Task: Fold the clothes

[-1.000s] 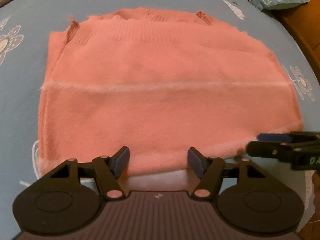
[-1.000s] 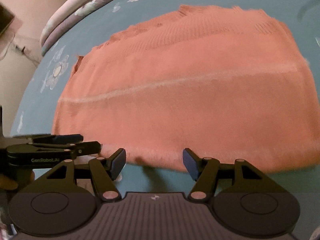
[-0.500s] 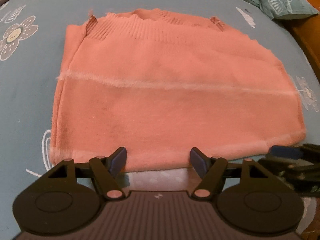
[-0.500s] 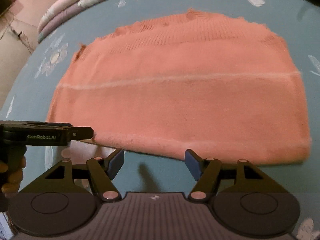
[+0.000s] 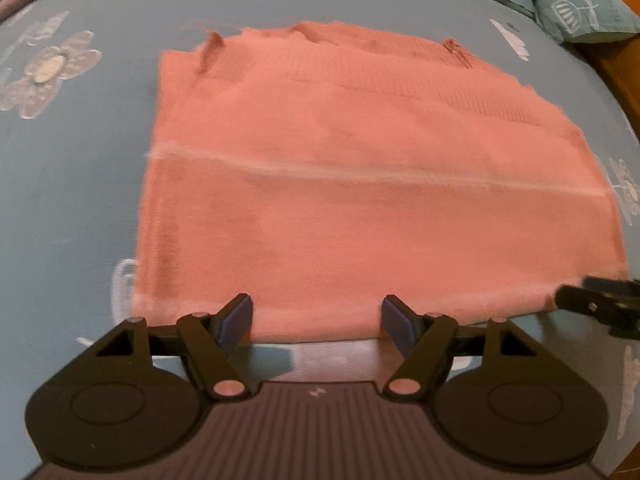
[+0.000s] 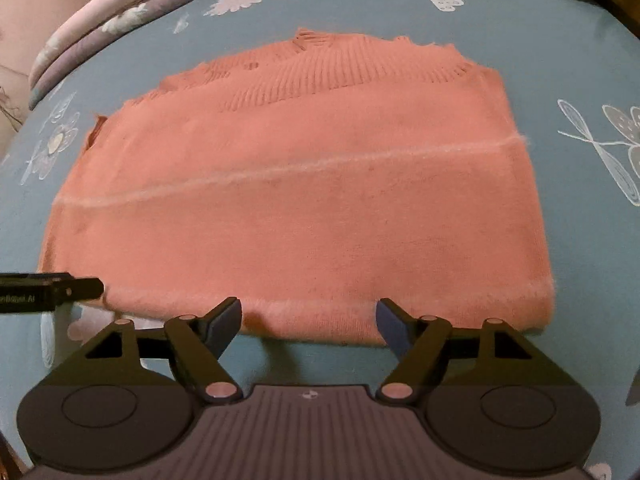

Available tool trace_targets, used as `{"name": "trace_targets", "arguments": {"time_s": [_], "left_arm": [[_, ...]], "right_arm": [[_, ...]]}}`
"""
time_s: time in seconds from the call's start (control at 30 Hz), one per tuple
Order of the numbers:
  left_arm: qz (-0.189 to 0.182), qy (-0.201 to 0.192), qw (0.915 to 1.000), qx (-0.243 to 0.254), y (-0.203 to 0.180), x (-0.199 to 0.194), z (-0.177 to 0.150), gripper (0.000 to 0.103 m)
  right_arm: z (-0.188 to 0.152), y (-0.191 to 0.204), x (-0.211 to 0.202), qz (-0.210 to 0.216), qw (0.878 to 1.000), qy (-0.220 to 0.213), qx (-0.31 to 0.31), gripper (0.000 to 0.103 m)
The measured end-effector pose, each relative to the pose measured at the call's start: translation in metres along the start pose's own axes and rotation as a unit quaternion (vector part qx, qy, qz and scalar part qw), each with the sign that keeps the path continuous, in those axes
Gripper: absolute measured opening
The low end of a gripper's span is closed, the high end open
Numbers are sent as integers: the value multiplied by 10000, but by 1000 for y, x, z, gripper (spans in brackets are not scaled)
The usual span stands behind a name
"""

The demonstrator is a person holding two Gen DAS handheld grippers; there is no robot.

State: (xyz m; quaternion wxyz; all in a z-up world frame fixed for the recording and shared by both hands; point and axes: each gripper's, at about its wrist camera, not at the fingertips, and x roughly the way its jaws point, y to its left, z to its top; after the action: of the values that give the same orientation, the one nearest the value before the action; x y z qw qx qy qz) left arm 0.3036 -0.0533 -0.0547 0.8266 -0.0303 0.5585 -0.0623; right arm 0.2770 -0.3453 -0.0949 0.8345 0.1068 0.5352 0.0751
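Blue flowered bed [image 5: 80, 208] w/ pink sweater [image 5: 360, 184] lying flat, already folded to a rectangle; left gripper [image 5: 316, 318] & right gripper [image 6: 308, 318] at its near edge, jaws just spreading, empty; likely another fold left.

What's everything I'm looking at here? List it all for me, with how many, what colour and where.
sweater: one, salmon pink, folded flat in the middle of the bed, pale seam line across it.
bedsheet: one, blue with white flower prints, under the sweater.
pillow: one, teal with white print, far right corner.
folded quilt: one, pale lilac and white floral, far left edge.
left gripper: one, black with blue pads, jaws open at the sweater's near edge, nothing held.
right gripper: one, black with blue pads, jaws have just been opening, nothing gripped.
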Motion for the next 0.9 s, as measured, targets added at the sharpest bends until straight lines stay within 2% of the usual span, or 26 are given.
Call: {"name": "trace_targets", "arguments": {"time_s": [0.07, 0.17, 0.27, 0.37, 0.53, 0.63, 0.7, 0.77, 0.9], "left_arm": [[-105, -115, 9998, 118, 1, -7, -4, 73], [57, -176, 9994, 282, 0, -4, -6, 73], [162, -1, 9995, -279, 18, 5, -5, 75], [-36, 45, 9967, -814, 33, 0, -2, 75], [23, -467, 9961, -747, 38, -14, 12, 77], [211, -149, 9947, -992, 47, 3, 13, 76], [200, -115, 9942, -1055, 47, 7, 13, 75], [72, -301, 9940, -1047, 45, -1, 18, 75], [-60, -960, 9917, -857, 43, -14, 43, 77]], "right_arm": [[-2, -1, -2, 34, 9999, 48, 142, 80], [-1, -4, -1, 63, 9995, 94, 306, 80], [3, -1, -3, 52, 9995, 39, 308, 80], [12, 4, -5, 97, 9996, -38, 255, 80], [23, 17, -7, 198, 9997, -114, 91, 80], [27, 24, -7, 236, 9997, -102, 11, 80], [30, 27, -4, 233, 9997, -39, -31, 80], [34, 30, -2, 245, 9997, -8, -98, 80], [40, 38, 2, 279, 9993, 38, -237, 81]]}}
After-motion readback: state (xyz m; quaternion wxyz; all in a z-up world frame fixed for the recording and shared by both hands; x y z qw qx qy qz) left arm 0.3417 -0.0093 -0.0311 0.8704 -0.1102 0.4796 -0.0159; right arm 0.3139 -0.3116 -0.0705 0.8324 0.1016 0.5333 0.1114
